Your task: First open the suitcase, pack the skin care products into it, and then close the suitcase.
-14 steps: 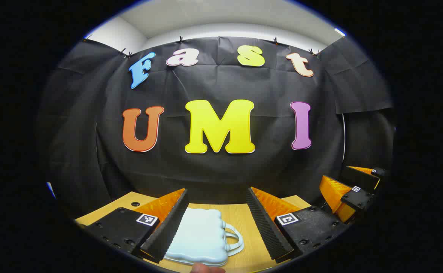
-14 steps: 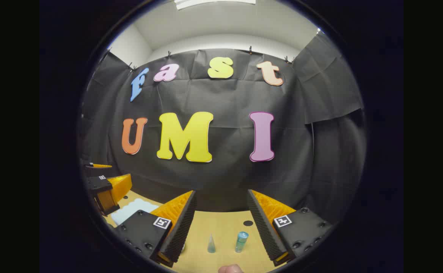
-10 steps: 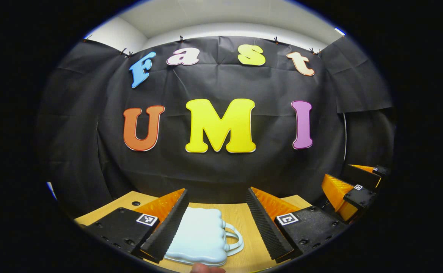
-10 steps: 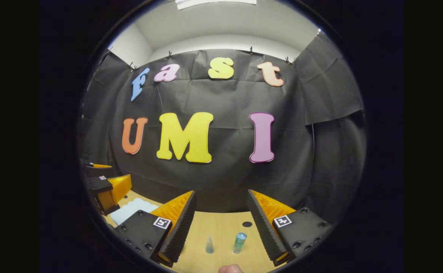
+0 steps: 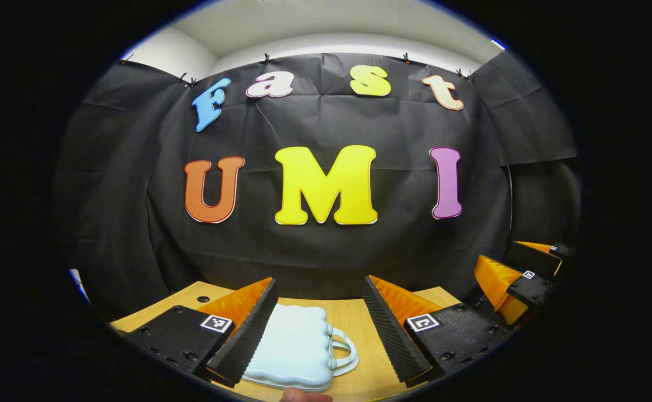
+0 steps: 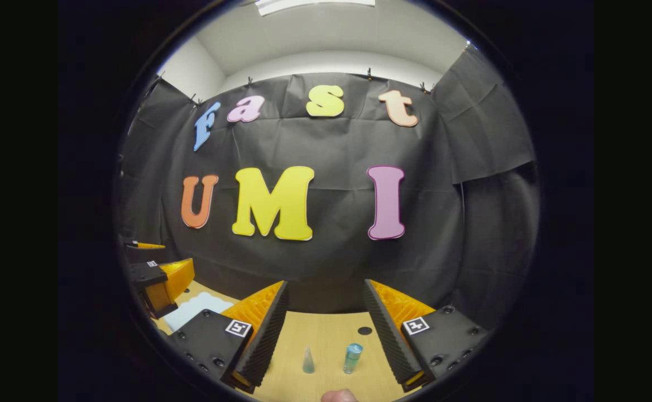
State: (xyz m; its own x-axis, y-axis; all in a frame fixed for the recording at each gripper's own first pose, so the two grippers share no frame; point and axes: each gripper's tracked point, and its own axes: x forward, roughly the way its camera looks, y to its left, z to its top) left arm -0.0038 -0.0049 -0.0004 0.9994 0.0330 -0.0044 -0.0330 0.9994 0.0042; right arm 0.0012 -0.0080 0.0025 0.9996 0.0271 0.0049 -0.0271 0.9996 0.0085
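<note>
Left gripper view is showing the left gripper (image 5: 319, 326) hanging spread wide above a closed pale-blue scalloped suitcase (image 5: 295, 346) lying on the light wooden table (image 5: 354, 324). Right gripper view is showing the right gripper (image 6: 326, 329) gaping, holding nothing, over a small clear cone-shaped bottle (image 6: 308, 360) and a teal-capped cylindrical bottle (image 6: 352, 357) standing apart.

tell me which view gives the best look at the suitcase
The left gripper view. The pale blue suitcase lies closed on the wooden table between the open left gripper fingers, its lobed lid and handle plain to see. The right gripper view catches just a corner of it at its left edge, partly behind a finger.
</note>
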